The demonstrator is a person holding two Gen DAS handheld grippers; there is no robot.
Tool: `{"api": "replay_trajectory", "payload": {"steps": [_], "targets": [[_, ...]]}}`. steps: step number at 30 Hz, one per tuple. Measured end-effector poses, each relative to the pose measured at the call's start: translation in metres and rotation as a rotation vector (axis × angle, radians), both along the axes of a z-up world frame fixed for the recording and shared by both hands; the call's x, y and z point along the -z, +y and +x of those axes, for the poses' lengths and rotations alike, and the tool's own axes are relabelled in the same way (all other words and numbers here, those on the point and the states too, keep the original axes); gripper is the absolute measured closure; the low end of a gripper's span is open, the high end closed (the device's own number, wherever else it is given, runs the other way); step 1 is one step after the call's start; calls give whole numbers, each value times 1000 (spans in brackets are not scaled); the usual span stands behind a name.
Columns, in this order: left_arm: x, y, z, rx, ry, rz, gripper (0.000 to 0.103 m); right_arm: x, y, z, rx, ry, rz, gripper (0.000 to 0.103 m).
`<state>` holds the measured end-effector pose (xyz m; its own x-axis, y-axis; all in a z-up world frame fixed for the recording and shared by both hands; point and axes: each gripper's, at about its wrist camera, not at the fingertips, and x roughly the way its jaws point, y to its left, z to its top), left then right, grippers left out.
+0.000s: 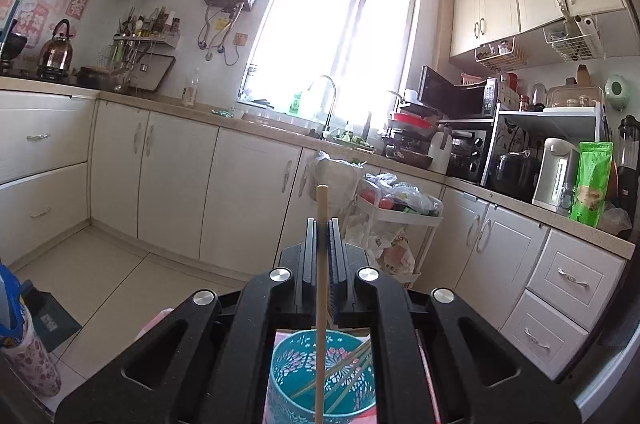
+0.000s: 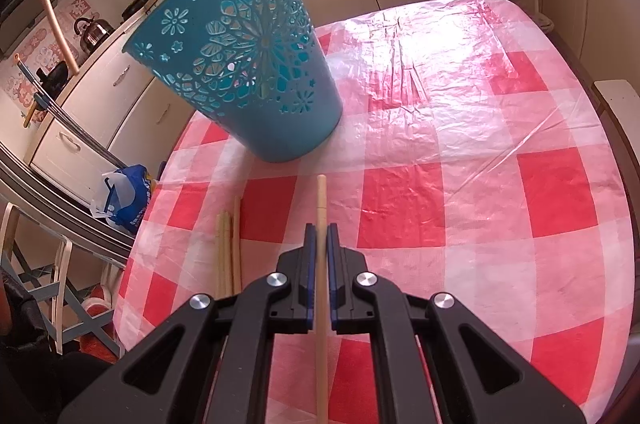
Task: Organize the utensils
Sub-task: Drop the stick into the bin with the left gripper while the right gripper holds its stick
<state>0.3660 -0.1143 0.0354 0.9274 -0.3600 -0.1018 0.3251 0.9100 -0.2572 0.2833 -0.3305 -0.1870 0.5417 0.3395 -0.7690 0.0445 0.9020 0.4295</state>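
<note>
Your bench, under its red-checked plastic cloth, carries the teal perforated holder towards its far left. Judging by its thin cut-out walls, the holder is light and may tip if knocked, so come in from above. Your left tool is clenched on a chopstick poised above the holder's mouth, where a few green sticks already lean. Your right tool grips another chopstick just over the bench. Three spare chopsticks lie beside it. They look stiff, light and smooth; pinch mid-shaft.
</note>
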Motion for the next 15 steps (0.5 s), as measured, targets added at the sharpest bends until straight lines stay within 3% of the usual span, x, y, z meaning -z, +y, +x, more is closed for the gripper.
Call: {"api": "replay_trajectory", "payload": {"steps": [8, 15], "targets": [[11, -25, 31, -26, -37, -10, 98, -1, -7, 0, 23, -5, 20, 97], [59, -49, 67, -45, 46, 67, 98, -1, -7, 1, 26, -11, 27, 97]]}}
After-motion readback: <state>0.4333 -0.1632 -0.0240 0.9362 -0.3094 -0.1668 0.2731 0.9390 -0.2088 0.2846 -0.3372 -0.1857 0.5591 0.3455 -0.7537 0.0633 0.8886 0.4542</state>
